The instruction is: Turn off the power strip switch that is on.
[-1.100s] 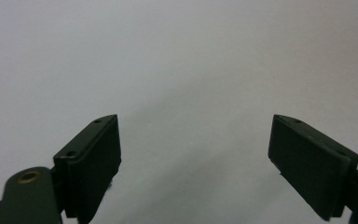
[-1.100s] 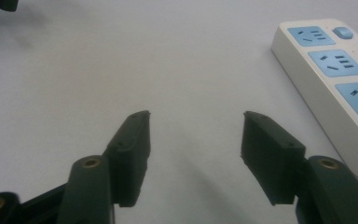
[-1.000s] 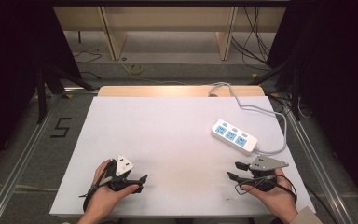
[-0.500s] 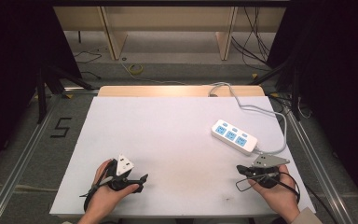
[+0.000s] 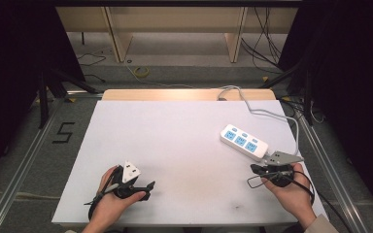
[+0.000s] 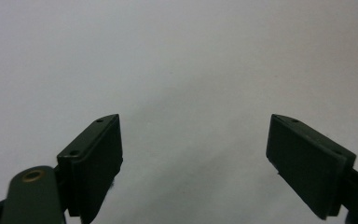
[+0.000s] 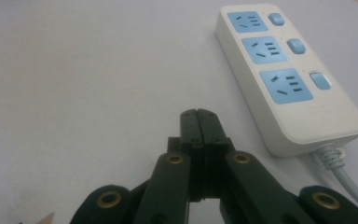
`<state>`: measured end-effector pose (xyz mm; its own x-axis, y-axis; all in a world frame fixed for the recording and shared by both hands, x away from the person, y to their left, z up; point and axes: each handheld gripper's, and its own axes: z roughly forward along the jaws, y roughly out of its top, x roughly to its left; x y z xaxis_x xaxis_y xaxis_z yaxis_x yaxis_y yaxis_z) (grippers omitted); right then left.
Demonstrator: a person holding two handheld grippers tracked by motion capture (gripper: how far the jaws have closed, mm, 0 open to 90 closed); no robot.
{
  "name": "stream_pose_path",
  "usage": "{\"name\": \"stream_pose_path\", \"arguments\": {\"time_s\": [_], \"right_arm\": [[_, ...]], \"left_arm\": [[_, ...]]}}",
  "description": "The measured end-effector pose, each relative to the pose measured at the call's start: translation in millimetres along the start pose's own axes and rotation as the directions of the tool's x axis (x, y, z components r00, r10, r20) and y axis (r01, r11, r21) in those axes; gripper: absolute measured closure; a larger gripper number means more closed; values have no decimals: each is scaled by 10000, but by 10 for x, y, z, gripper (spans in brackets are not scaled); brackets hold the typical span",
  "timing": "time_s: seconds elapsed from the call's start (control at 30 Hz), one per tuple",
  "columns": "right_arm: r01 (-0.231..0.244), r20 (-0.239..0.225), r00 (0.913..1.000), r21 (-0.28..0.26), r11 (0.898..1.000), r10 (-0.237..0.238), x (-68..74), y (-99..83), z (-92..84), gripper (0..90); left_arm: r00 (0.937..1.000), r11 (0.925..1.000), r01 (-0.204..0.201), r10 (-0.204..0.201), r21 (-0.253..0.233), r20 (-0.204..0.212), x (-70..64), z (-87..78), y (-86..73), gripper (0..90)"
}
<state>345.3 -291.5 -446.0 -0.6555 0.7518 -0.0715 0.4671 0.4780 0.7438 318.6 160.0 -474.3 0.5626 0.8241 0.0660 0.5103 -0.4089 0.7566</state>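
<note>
A white power strip (image 5: 244, 141) with three blue sockets lies flat on the right side of the white table (image 5: 175, 131). In the right gripper view the power strip (image 7: 284, 70) sits just ahead and to the right of my jaws. My right gripper (image 5: 255, 168) (image 7: 198, 113) is shut, its jaws pressed together with nothing between them, a short way in front of the strip's cable end. My left gripper (image 5: 148, 190) (image 6: 195, 122) rests at the front left of the table, open, with bare table between its jaws.
The strip's grey cable (image 5: 272, 114) loops off the table's back right edge. A wooden strip (image 5: 175, 94) borders the far edge. Metal rails (image 5: 29, 160) run along both sides, and shelving legs stand behind the table.
The right gripper's jaws have come together and the hand has shifted slightly. The left hand and the power strip have stayed put.
</note>
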Motion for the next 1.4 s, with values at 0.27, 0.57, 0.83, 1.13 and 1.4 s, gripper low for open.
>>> {"name": "stream_pose_path", "arguments": {"time_s": [0.27,0.57,0.83,1.13,1.4], "right_arm": [[-35,227,9997,70,10000,33,-90,99,36,900],[-195,395,9991,355,9992,181,-205,168,87,900],[-245,483,9986,614,9978,215,-304,234,143,900],[-267,498,9985,828,9962,226,-360,271,199,900],[-280,524,9984,1019,9944,227,-400,296,242,900]], "left_arm": [[10000,10000,-10,10,-33,-16,-7,4,-1,183],[10000,10000,-78,77,33,15,-9,9,-2,184],[10000,10000,-75,75,22,2,-11,12,-2,184],[10000,10000,-77,77,18,1,-13,14,-3,184],[10000,10000,-91,91,32,6,-15,18,-3,184]]}}
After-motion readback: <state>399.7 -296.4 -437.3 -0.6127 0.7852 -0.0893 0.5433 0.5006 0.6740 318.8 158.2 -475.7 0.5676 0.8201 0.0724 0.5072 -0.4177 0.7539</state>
